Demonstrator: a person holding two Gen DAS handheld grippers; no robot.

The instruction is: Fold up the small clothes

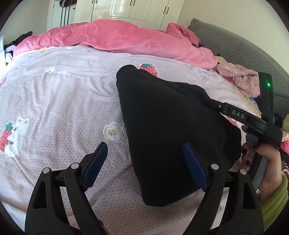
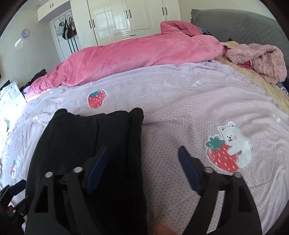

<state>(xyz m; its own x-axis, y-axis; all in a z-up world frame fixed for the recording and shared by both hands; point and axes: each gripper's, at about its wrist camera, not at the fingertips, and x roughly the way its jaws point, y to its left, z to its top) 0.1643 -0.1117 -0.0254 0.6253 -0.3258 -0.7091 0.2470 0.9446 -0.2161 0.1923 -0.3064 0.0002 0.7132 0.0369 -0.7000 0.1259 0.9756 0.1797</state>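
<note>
Folded black garment (image 2: 86,144) lies lengthwise, pointing away toward the pink blanket (image 2: 137,54); left gripper (image 1: 144,159) and right gripper (image 2: 142,159) both angled down, wide open, holding nothing

You had a lilac bedsheet (image 1: 63,94) spread under everything, printed with a strawberry (image 2: 96,99), a flower (image 1: 113,132) and a white bear hugging a strawberry (image 2: 230,148). Along its far edge lay a rumpled pink duvet (image 2: 137,52). A fluffy pale-pink garment (image 2: 260,61) was heaped near the grey quilted headboard (image 2: 240,23). Behind the bed stood a white wardrobe (image 2: 130,16), with bags hanging on a door (image 2: 67,29) and a small round clock (image 2: 25,33) on the wall.
</note>
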